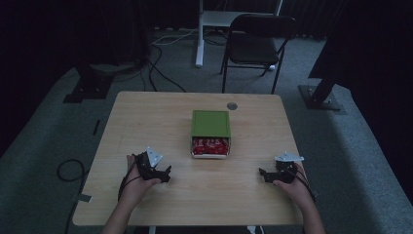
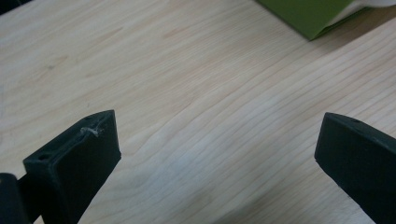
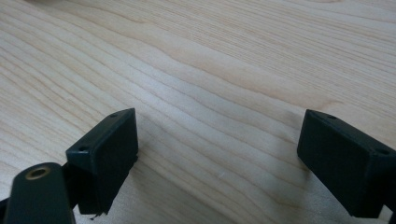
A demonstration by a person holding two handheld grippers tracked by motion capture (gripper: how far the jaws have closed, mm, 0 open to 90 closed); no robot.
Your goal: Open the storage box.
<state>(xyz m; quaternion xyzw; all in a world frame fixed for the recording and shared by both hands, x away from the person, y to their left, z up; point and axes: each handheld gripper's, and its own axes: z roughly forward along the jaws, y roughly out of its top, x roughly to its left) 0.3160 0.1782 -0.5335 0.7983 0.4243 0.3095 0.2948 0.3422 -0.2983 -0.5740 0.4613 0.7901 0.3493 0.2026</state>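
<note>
High view: the bench [image 1: 146, 122] carries a green box [image 1: 210, 123] at its middle, nearer the far edge, with a red packet [image 1: 210, 146] showing at its near, open end. I judge it light, stiff cardboard; grip the side walls. My left gripper [image 1: 165, 174] and right gripper [image 1: 263, 174] rest near the near edge, jaws apart, empty.

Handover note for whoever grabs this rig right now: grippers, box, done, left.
Left gripper: open, holds nothing, low over bare wood near the table's front left.
Right gripper: open, holds nothing, low over the front right.
Green box: mid-table, between and beyond both grippers, untouched. Its white tray sticks out toward the person, with red packets showing inside. The box's corner shows at the top right of the left gripper view.
Done: nothing visibly handled by either gripper.
Left: probably reach in and work the box or tray; which is unclear.
</note>
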